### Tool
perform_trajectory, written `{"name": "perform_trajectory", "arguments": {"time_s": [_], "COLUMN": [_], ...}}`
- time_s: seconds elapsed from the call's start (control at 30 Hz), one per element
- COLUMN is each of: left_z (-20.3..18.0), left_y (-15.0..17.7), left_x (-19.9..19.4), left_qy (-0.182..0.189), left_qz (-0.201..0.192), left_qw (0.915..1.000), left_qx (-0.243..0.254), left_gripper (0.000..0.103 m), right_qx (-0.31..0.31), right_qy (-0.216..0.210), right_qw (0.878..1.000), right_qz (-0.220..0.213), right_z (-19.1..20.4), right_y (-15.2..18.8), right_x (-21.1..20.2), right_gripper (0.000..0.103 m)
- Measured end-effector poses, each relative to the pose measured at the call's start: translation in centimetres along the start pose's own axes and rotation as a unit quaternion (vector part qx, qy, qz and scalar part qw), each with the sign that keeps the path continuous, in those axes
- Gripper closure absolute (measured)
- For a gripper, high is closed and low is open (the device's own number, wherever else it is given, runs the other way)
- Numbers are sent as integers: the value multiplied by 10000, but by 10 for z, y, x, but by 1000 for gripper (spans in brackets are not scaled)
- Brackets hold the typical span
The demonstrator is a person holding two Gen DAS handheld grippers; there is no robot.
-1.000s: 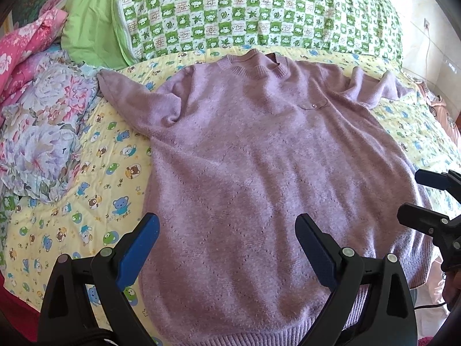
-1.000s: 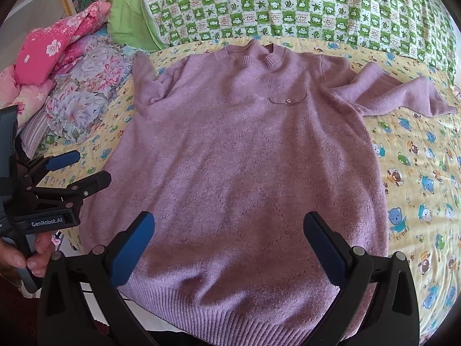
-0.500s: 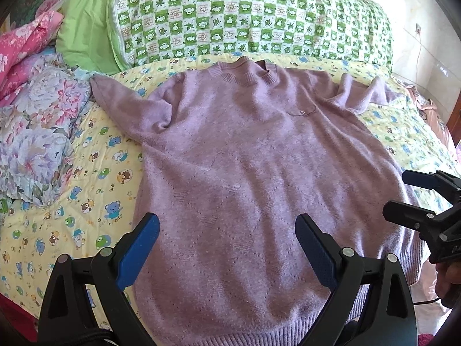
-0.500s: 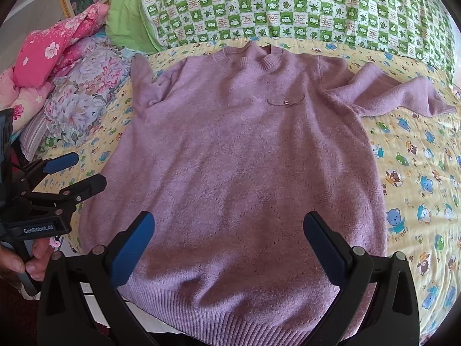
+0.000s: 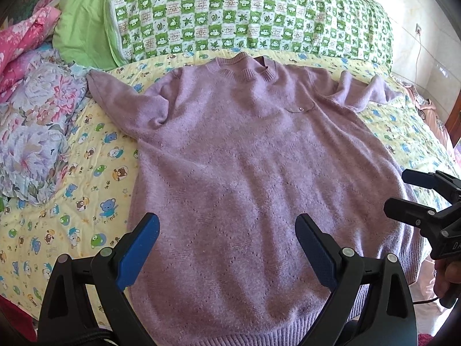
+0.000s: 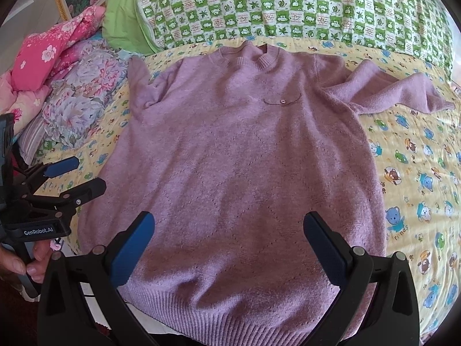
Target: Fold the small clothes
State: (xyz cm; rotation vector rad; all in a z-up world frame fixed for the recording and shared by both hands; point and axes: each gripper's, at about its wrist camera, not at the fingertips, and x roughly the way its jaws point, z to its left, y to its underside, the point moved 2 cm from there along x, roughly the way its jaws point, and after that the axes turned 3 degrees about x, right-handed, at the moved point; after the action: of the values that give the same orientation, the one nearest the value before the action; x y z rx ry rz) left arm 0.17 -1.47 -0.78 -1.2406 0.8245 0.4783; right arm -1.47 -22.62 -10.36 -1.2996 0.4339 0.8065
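A lilac knitted sweater lies flat and face up on the bed, collar at the far end, ribbed hem at the near edge, both sleeves spread out. It also shows in the right wrist view. My left gripper is open and empty, hovering above the hem's left part. My right gripper is open and empty above the hem's right part. Each gripper shows in the other's view: the right one at the right edge, the left one at the left edge.
The bed has a yellow cartoon-print sheet. A green checked quilt and a green pillow lie at the far end. Floral bedding and a pink floral cloth are piled at the left. A wall stands at the far right.
Both grippers have drawn back slightly toward the near edge of the bed, so the sweater looks a little farther off. Both stay open. The sweater has not moved.
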Motion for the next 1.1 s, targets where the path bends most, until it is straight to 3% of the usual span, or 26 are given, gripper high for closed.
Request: {"name": "perform_trajectory", "arguments": {"time_s": [0.3,0.83,1.1], "left_z": [-2,-15,-19], "left_y": [-4,-16,-30], "left_x": [7,20,35], "left_qy": [200,444,458], "left_qz": [77,228,358], "left_qw": [9997,9985,9982], "left_qx": [-126,-206,-165], "left_gripper": [7,7,7], "right_qx": [-5,228,573], "right_qy": [25,-57,-23], "right_qw": [9999,9997,9984], "right_qz": [-161,4,-26], "right_z": [-8,-24,-51], "right_y": [1,-6,-20], "right_x": [1,7,7], "right_gripper": [0,0,0]}}
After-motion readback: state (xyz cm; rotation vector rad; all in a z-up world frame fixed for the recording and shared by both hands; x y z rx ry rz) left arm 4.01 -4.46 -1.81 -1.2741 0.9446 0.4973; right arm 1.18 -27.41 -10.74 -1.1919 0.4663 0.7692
